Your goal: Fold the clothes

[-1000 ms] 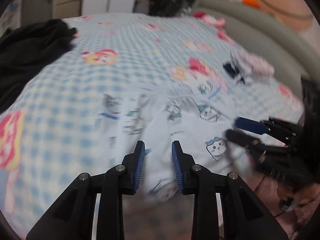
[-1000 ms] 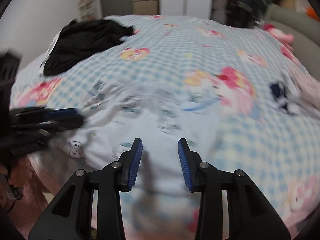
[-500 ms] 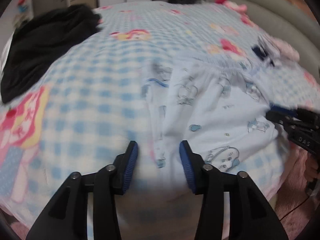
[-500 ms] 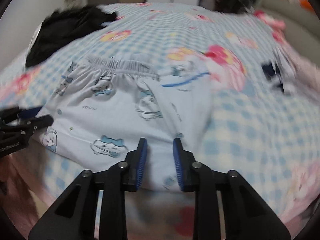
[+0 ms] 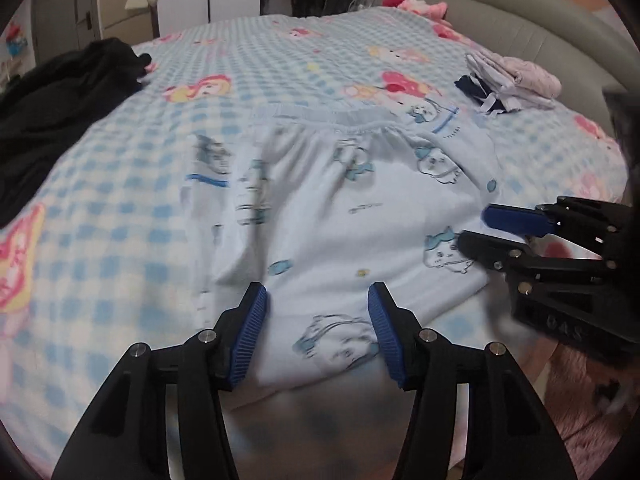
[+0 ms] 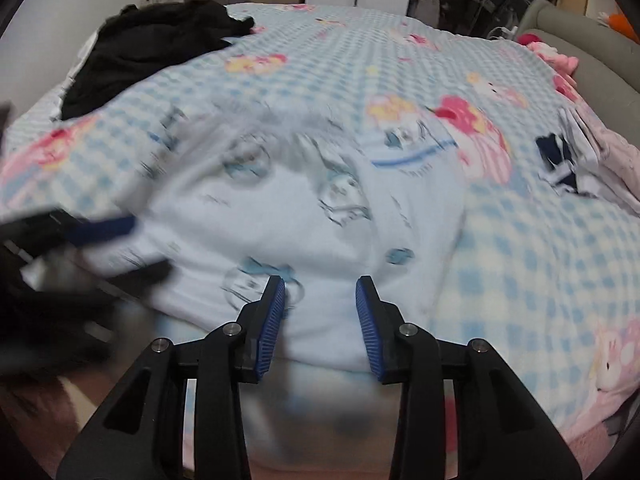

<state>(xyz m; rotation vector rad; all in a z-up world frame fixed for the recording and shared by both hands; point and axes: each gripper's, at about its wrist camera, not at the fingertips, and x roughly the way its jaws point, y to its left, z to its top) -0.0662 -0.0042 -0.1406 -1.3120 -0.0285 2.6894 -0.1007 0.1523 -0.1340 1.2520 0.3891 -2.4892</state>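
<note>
Left gripper (image 5: 317, 306) sitting low at the near edge of the bed, fingers spread wide apart with nothing pinched, blue pads (image 5: 250, 334) hovering over the bottom hem of the light blue pajama pants (image 5: 340, 216). Right gripper (image 6: 320, 300) about the same deal, fingers apart and empty, aimed across the same near hem a bit further along; seen from the left wrist view coming in sideways from the right, tips just over the pants' right edge. Can't tell if either one actually touches the fabric. Pants lying flat near the foot of the checkered bedspread (image 5: 120, 208), cartoon prints all over, long axis running away from the grippers: elastic waistband (image 5: 340, 118) at the far end, folded hem end closest and right at the mattress edge. Looks doubled over, with a leg bunched up along the left side. Further out, a heap of black clothing (image 5: 52, 100) off to the far left of the bed, and a small stack of folded clothes (image 5: 508, 80) in white, pink and navy off to the far right by the grey headboard (image 5: 520, 24). Right wrist view pretty blurry around the pants.
</note>
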